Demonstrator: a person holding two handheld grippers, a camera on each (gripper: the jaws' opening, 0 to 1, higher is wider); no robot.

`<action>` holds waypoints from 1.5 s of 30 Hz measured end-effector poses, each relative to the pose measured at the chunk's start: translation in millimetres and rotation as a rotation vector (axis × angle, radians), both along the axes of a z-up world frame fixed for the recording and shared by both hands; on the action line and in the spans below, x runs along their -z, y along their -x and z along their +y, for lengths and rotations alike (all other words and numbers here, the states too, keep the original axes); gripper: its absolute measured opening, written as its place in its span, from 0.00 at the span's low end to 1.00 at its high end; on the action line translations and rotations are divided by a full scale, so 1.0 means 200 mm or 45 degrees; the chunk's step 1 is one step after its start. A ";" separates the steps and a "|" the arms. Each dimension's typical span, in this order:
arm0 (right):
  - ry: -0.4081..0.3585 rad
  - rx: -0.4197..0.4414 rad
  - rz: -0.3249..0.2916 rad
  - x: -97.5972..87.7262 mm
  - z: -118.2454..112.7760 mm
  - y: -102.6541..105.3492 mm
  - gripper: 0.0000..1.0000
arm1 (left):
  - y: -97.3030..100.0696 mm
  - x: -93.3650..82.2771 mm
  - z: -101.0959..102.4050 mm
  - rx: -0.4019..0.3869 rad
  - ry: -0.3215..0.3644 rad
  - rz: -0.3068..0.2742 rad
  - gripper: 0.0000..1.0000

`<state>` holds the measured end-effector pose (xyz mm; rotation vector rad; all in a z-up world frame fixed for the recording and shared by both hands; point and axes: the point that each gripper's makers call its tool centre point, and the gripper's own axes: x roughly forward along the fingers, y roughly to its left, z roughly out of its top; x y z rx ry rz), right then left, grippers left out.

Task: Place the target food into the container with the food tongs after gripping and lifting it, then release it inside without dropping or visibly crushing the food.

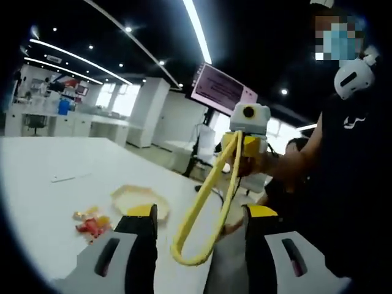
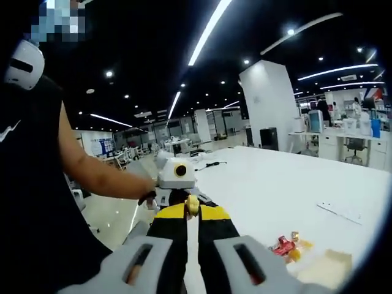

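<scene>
Both grippers differ: right gripper (image 2: 192, 211) fingers clench yellow tongs (image 1: 205, 211); left gripper (image 1: 202, 217) fingers released above the table (image 1: 49, 159).

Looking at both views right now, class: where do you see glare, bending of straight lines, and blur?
Left gripper view: the ceiling light strips bow into curves, and the white table glares nearly blank; the tongs look soft. Right gripper view: the ceiling strip curves too, the table is washed out, and the food near the rim is blurred.
</scene>
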<state>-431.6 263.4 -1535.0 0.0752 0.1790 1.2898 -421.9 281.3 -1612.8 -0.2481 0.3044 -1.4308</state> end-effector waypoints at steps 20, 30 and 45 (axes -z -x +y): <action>-0.088 -0.035 0.097 0.06 -0.10 0.02 0.05 | 0.03 -0.13 0.00 0.094 0.112 0.023 0.20; -0.046 -0.125 0.174 0.13 -0.13 0.08 0.16 | 0.15 -0.10 -0.02 0.214 0.007 -0.029 0.15; 0.133 -0.151 0.077 0.20 -0.11 0.08 0.29 | 0.19 -0.07 -0.04 0.247 -0.056 -0.022 0.15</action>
